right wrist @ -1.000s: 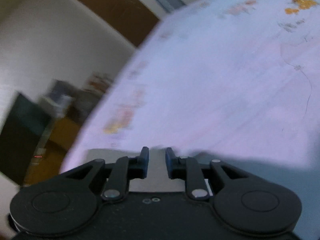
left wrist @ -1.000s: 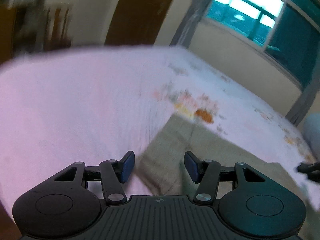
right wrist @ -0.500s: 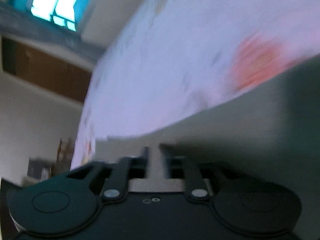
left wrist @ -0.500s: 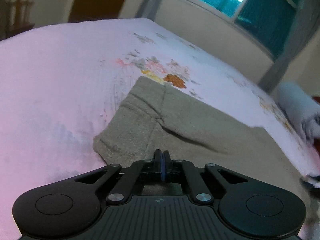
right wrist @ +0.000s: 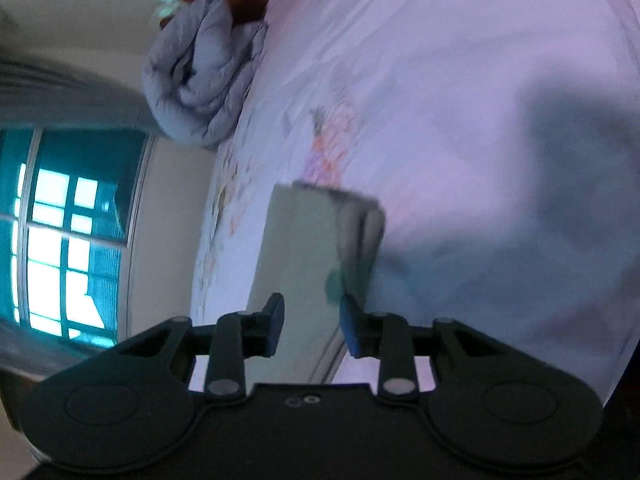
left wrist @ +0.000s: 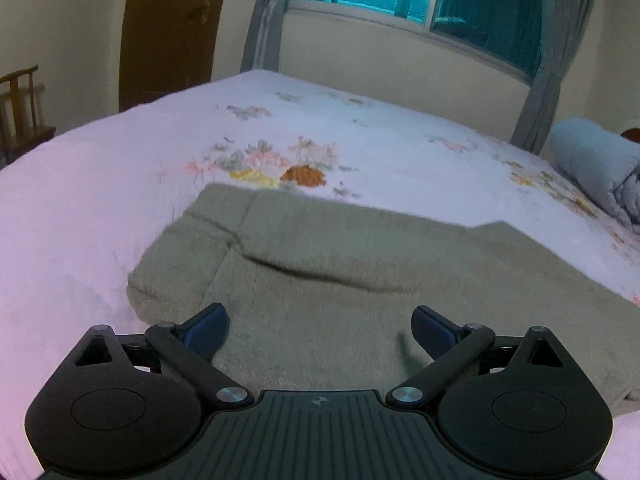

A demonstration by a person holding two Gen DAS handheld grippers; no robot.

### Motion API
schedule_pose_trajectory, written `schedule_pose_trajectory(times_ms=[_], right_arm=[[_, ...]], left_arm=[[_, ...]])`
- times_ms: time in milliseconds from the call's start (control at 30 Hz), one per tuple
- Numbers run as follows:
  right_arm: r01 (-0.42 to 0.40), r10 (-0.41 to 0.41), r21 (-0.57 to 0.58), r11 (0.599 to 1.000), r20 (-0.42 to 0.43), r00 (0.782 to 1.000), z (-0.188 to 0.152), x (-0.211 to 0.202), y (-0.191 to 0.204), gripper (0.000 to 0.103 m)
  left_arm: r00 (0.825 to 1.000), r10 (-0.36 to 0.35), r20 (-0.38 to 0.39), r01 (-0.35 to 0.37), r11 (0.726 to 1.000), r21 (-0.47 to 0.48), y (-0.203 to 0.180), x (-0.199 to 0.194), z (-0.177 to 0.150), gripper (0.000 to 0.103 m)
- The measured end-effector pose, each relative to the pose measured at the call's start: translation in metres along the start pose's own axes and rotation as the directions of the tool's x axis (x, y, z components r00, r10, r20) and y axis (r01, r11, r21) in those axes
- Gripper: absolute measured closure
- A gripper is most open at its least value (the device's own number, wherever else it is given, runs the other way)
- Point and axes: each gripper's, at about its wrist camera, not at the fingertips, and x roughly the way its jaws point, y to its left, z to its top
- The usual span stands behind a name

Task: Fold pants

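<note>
Left-wrist view: a wooden chair (left wrist: 20,104) and door (left wrist: 172,28) at far left, then the pants (left wrist: 320,280), grey-green, lying flat on the floral bed (left wrist: 100,184), long axis running left to right, a rolled quilt (left wrist: 596,168) at far right. The left gripper (left wrist: 320,330) hovers wide open, empty, over the near edge. Right-wrist view: the right gripper (right wrist: 312,326), partly open, straddles one end of the cloth; contact cannot be told. Both look equally near for the next fold.

Left wrist view low over bed (left wrist: 120,208), windowward; right rolled sideways, seemingly closer
</note>
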Motion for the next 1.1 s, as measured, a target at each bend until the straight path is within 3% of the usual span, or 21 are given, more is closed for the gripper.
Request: schedule_pose_trajectory(times_ms=[133, 200, 367, 433, 533, 567, 600, 633, 700, 767, 867, 1100], right_arm=[[-0.009, 0.01, -0.049, 0.999, 0.021, 1.0, 0.01, -0.002, 0.009, 0.078], [-0.017, 0.017, -0.01, 1.0, 0.019, 1.0, 0.016, 0.003, 0.008, 0.078], [-0.004, 0.004, 0.008, 1.0, 0.036, 0.999, 0.017, -0.002, 0.006, 0.078], [0.041, -0.041, -0.002, 0.999, 0.02, 0.999, 0.016, -0.002, 0.004, 0.078], [0.015, -0.015, 0.007, 1.0, 0.012, 1.0, 0.016, 0.0, -0.003, 0.078], [0.013, -0.014, 0.023, 1.0, 0.014, 1.0, 0.018, 0.004, -0.006, 0.079], [0.007, -0.007, 0.029, 1.0, 0.009, 1.0, 0.02, 0.007, -0.007, 0.088], [0.013, -0.013, 0.02, 1.0, 0.0, 1.0, 0.021, 0.012, -0.005, 0.097], [0.055, -0.054, -0.065, 0.996, 0.005, 0.999, 0.024, 0.017, 0.006, 0.099], [0.049, -0.045, -0.139, 0.989, 0.034, 0.998, 0.025, 0.014, 0.019, 0.099], [0.14, -0.129, -0.245, 0.959, 0.061, 0.99, 0.022, 0.021, 0.028, 0.1], [0.13, -0.116, -0.155, 0.979, 0.091, 0.989, 0.016, 0.016, 0.008, 0.098]], left_arm=[[0.999, 0.015, -0.034, -0.013, 0.997, 0.072, -0.005, 0.009, -0.009, 0.005], [0.999, 0.025, -0.036, -0.021, 0.995, 0.096, -0.009, 0.011, -0.011, 0.004], [0.999, 0.034, -0.038, -0.03, 0.995, 0.1, -0.014, 0.014, -0.013, 0.0], [0.999, 0.033, -0.042, -0.029, 0.994, 0.101, -0.014, 0.015, -0.013, 0.0], [0.999, 0.027, -0.045, -0.022, 0.995, 0.102, -0.013, 0.018, -0.013, 0.0], [0.999, 0.024, -0.046, -0.019, 0.995, 0.102, -0.012, 0.019, -0.013, 0.0], [0.999, 0.022, -0.046, -0.017, 0.995, 0.101, -0.012, 0.019, -0.013, 0.0], [0.999, 0.02, -0.044, -0.016, 0.995, 0.1, -0.012, 0.019, -0.014, 0.0], [0.999, 0.016, -0.043, -0.012, 0.995, 0.101, -0.011, 0.018, -0.015, 0.0], [0.999, 0.01, -0.045, -0.006, 0.995, 0.102, -0.01, 0.018, -0.014, 0.0], [0.999, -0.003, -0.046, 0.008, 0.994, 0.112, -0.008, 0.017, -0.015, 0.0], [0.998, -0.044, -0.053, 0.052, 0.987, 0.153, -0.002, 0.013, -0.014, 0.0]])
